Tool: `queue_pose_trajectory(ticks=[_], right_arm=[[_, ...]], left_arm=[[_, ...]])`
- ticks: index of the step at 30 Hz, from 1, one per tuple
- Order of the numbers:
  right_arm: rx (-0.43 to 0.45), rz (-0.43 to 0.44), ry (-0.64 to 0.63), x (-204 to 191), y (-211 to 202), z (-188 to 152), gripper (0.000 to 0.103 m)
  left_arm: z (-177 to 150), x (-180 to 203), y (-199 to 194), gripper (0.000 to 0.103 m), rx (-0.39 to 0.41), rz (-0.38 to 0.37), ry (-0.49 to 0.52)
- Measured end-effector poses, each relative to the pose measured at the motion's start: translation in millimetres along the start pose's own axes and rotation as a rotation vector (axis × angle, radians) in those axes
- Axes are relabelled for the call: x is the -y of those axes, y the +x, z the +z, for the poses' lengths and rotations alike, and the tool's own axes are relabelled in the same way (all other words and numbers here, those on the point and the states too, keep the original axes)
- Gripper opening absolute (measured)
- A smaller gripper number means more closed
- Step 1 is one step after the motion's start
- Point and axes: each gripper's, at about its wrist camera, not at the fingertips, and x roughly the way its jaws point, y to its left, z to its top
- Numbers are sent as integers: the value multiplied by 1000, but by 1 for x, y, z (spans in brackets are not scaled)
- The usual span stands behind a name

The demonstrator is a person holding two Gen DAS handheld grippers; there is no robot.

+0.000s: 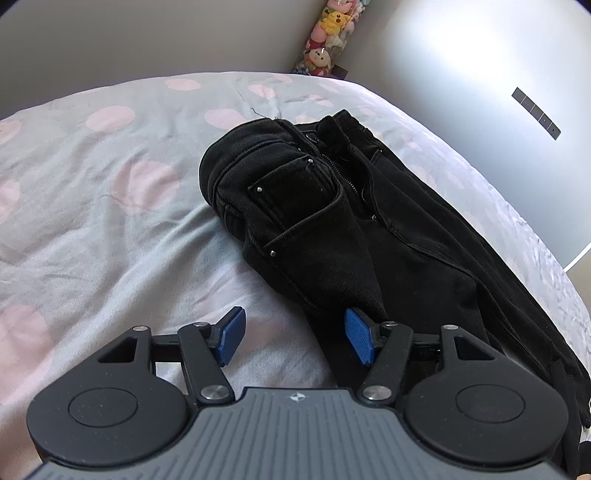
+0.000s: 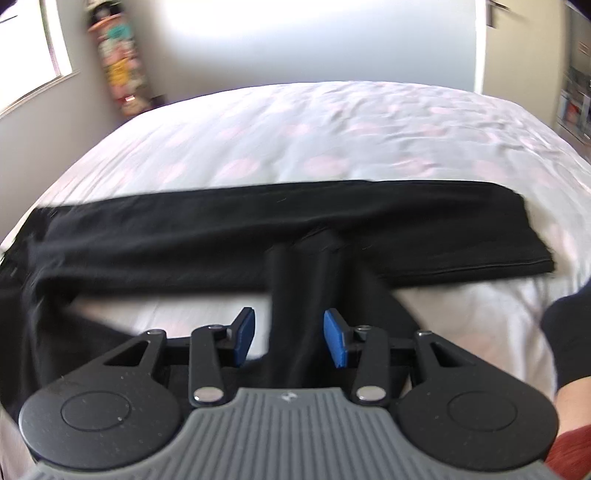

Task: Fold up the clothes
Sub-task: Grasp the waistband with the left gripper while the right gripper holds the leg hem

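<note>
In the left wrist view, the left claw stands open at the lower middle of the frame, its two blue pads spread wide and holding nothing. The right-hand pad sits just at the edge of the black jeans, while the left-hand pad hangs over bare bedsheet. From there the jeans run up and to the right: the waistband, button, open zip and a front pocket with rivets lie at the centre of the frame, and the legs trail off toward the lower right, where the claw's body and the frame edge cut them off.

In the right wrist view, the right claw is also open, at the lower middle of the frame. A raised fold of the black jeans passes between its pads, but whether the cloth touches either pad cannot be told. Beyond the claw, one trouser leg lies flat across the bed from left to right, its hem ending at the middle right. This view is blurred, so seams and fabric detail are hard to make out. At the left edge the cloth runs out of frame.

A column of soft toys stands in the room's corner, at the top of the left wrist view.
</note>
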Motion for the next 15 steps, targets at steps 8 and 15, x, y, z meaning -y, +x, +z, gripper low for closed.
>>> queue_pose_trajectory(ticks=[8, 15], right_arm=[[-100, 6, 209, 22, 51, 7, 27], [58, -56, 167, 28, -10, 20, 8]], left_arm=[[6, -18, -12, 70, 53, 2, -90], [13, -41, -21, 70, 82, -1, -228]])
